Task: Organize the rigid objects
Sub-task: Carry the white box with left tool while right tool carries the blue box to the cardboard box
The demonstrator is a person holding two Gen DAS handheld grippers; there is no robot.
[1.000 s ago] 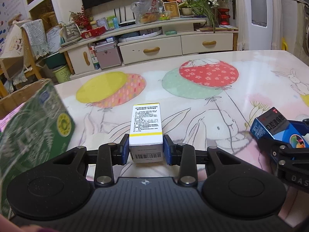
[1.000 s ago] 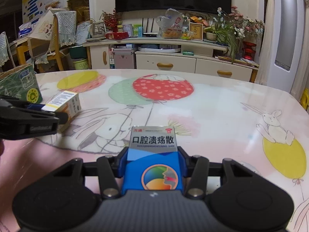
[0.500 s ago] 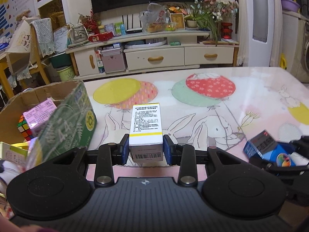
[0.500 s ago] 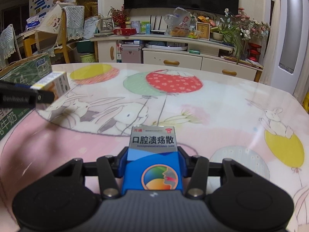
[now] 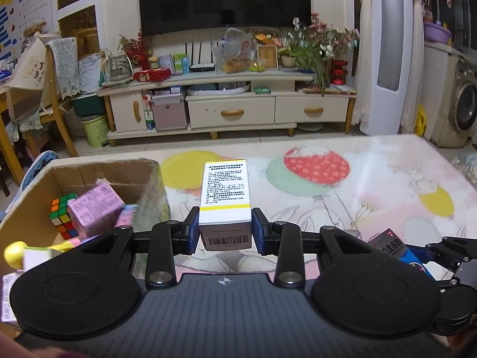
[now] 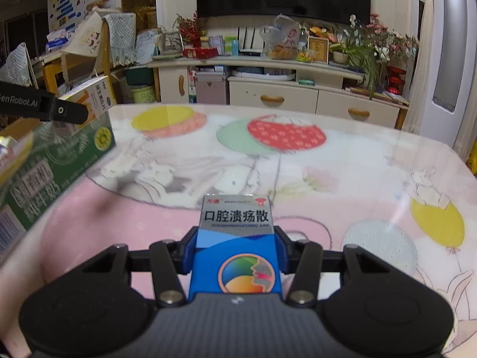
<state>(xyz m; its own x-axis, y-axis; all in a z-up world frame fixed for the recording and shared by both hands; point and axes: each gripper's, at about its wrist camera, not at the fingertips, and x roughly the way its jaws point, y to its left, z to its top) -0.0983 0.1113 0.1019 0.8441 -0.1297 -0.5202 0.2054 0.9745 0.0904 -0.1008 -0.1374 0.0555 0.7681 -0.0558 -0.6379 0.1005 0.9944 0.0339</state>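
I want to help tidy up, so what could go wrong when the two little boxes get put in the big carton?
1. The carton already holds a Rubik's cube and a pink box, so the white and yellow medicine box might land on top and tip out.
2. The left gripper pinches only that box's near end; it could swing or slip.
3. The right gripper with the blue box is close by, so the two might bump.

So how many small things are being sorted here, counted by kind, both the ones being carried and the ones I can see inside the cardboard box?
Small printed cartons, held: 2, the white and yellow carton and the blue carton.
Pink cartons in the cardboard box: 1.
Multicoloured puzzle cubes in the box: 1.
Total: 4. Other things in the box are too hidden to count.
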